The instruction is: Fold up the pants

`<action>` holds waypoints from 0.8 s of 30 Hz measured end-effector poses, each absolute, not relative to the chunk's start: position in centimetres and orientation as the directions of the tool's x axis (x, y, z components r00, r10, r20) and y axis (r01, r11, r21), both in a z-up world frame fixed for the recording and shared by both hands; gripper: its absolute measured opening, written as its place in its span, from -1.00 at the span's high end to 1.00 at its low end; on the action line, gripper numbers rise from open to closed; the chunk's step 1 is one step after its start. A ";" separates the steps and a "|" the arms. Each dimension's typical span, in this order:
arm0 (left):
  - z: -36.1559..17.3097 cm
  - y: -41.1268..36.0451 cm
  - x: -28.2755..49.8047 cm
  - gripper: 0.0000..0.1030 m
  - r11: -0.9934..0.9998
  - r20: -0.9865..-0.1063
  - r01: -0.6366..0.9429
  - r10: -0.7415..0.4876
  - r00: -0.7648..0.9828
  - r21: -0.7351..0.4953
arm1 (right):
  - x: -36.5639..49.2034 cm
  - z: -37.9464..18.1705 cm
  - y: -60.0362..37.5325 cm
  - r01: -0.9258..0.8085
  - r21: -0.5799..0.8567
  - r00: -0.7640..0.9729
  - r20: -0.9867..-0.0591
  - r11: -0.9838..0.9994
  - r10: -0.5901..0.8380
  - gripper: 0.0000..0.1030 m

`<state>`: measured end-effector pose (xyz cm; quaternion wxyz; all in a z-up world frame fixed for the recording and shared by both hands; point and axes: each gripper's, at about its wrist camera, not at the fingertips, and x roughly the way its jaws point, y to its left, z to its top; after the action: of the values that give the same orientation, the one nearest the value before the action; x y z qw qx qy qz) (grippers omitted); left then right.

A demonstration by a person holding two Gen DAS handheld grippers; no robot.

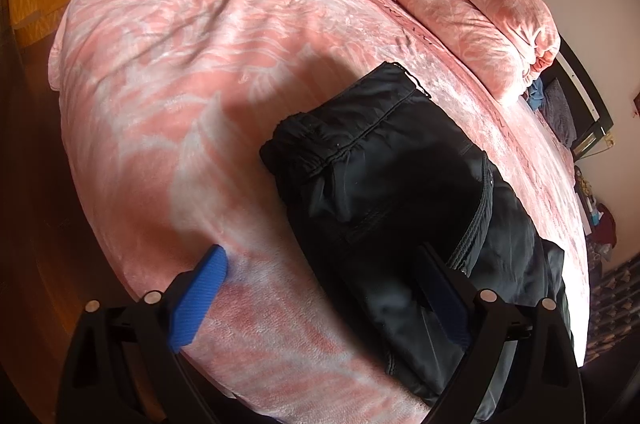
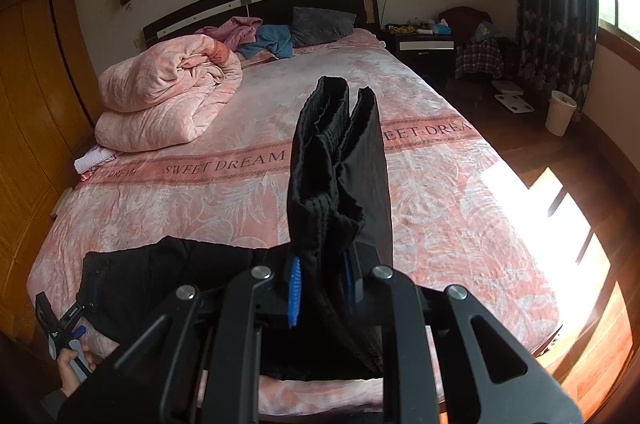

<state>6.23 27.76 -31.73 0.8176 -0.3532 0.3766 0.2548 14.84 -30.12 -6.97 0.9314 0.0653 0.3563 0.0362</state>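
Two grippers in view. Right gripper point(image 2: 320, 284): blue pads clamped on bunched end of black fabric pants point(image 2: 340, 164), cloth lifted, standing upright above pink patterned bed blanket point(image 2: 224, 200). Rest of pants lies flat at near edge of bed. Left gripper point(image 1: 320, 288): fingers wide apart, right finger over pants, holding nothing

Black jaws, blue ribbed pads point(image 2: 295, 291)

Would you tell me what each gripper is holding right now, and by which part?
The right gripper is shut on the black pants, gripping bunched leg-end fabric that stands up beyond its pads. The left gripper is open and holds nothing.
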 end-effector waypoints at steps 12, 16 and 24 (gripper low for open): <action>-31.9 27.9 6.1 -0.86 0.617 -0.791 -0.676 0.136 0.597 -0.404 | 15.3 -7.3 -26.7 -0.068 0.133 0.723 -0.676 0.989 0.140 0.70; -31.9 27.9 6.0 -0.87 0.613 -0.789 -0.675 0.133 0.600 -0.411 | 15.4 -7.5 -25.7 -0.080 0.123 0.715 -0.684 0.989 0.143 0.70; -32.0 28.1 5.8 -0.87 0.610 -0.783 -0.668 0.120 0.610 -0.427 | 15.3 -7.9 -23.6 -0.113 0.099 0.702 -0.696 0.989 0.150 0.70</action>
<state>5.83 28.07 -32.02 0.8173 -0.3701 0.3702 0.2407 15.27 -23.56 -7.95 0.9222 0.0245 0.3793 0.0713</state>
